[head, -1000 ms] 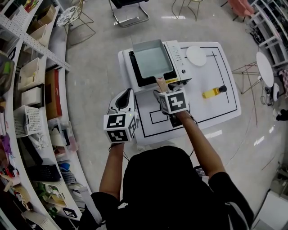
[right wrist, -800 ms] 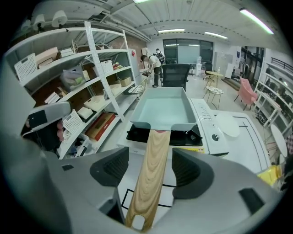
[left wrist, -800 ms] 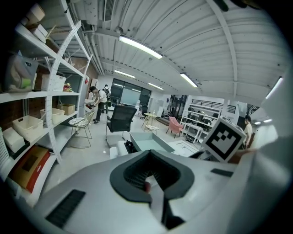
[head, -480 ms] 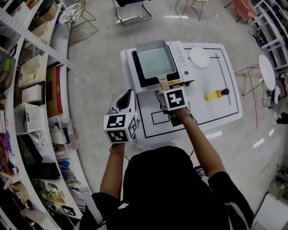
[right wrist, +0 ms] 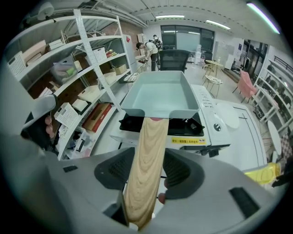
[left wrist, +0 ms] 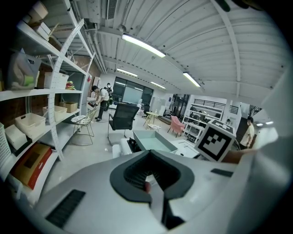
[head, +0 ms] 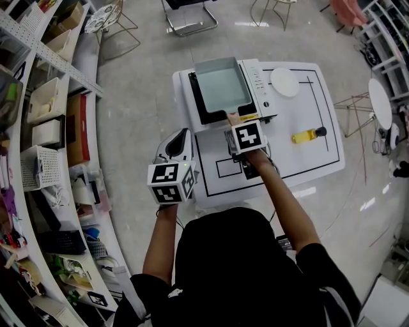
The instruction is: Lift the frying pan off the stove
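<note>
A rectangular pale grey-green frying pan (head: pixel 220 86) (right wrist: pixel 160 93) rests on the black stove (head: pixel 197 110) (right wrist: pixel 190 125) at the white table's far left. Its light wooden handle (head: pixel 233 118) (right wrist: pixel 146 160) points toward me. My right gripper (head: pixel 236 128) (right wrist: pixel 149 167) sits around that handle with its jaws closing. The handle lies between the pads, and a thin gap still shows on each side. My left gripper (head: pixel 179 139) (left wrist: pixel 149 176) hovers off the table's left edge, shut and empty, aimed toward the stove.
A white plate (head: pixel 284 82) lies at the table's far right. A yellow bottle with a black cap (head: pixel 305 135) lies on its side right of the stove. Black lines mark the white table (head: pixel 307 163). Shelving (head: pixel 38 128) lines the left side, and a chair (head: pixel 188 16) stands beyond the table.
My right gripper has slid a little forward along the handle, toward the stove. The pan and the left gripper have stayed where they were.
</note>
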{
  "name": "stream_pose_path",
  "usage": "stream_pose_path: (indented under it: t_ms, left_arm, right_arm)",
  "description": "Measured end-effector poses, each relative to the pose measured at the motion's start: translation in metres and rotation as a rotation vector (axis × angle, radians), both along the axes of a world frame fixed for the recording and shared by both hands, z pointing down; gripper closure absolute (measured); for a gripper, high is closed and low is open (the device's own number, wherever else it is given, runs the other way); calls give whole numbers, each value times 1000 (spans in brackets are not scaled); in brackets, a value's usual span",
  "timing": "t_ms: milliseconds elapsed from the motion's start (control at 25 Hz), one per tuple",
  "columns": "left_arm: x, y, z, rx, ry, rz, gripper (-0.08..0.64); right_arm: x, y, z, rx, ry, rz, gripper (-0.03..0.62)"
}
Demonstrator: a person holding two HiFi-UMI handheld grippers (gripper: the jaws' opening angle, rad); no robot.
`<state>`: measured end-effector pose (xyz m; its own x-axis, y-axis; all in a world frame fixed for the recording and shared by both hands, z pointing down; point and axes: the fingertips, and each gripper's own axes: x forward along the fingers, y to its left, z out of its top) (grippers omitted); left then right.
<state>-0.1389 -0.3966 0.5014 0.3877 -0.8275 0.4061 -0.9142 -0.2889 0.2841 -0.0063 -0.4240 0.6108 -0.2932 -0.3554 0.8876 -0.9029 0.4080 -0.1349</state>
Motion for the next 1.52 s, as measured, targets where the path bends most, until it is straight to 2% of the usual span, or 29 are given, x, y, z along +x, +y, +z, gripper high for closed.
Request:
stream_pose_path:
  t_ms: [160,240,840,1040,1120,1240,1520]
  left_arm:
    - [-1,1,-1,-1,2,-1,548]
    - [0,2,0,-3,3,-2,548]
    - [2,3,3,-15,1,8,548]
    - [0,3,1,-12,-5,3,548]
    - [-1,3,0,-10,-8,1,549]
    - [-3,3,-1,-9,-11,-2,548]
    - [-3,10,-6,0,-12,-1,549]
  right_arm:
    - [5,2,1,-13,12,35,445]
    - [1,0,1,-1,-14,27,467]
    - [3,-5,1,26,-20,26,489]
    - [24,1,2,9,78,56,492]
    - [22,-3,-2,38,71,53,492]
    - [22,2,-2,18,64,61,492]
    - [21,8,-5,48,55,59,492]
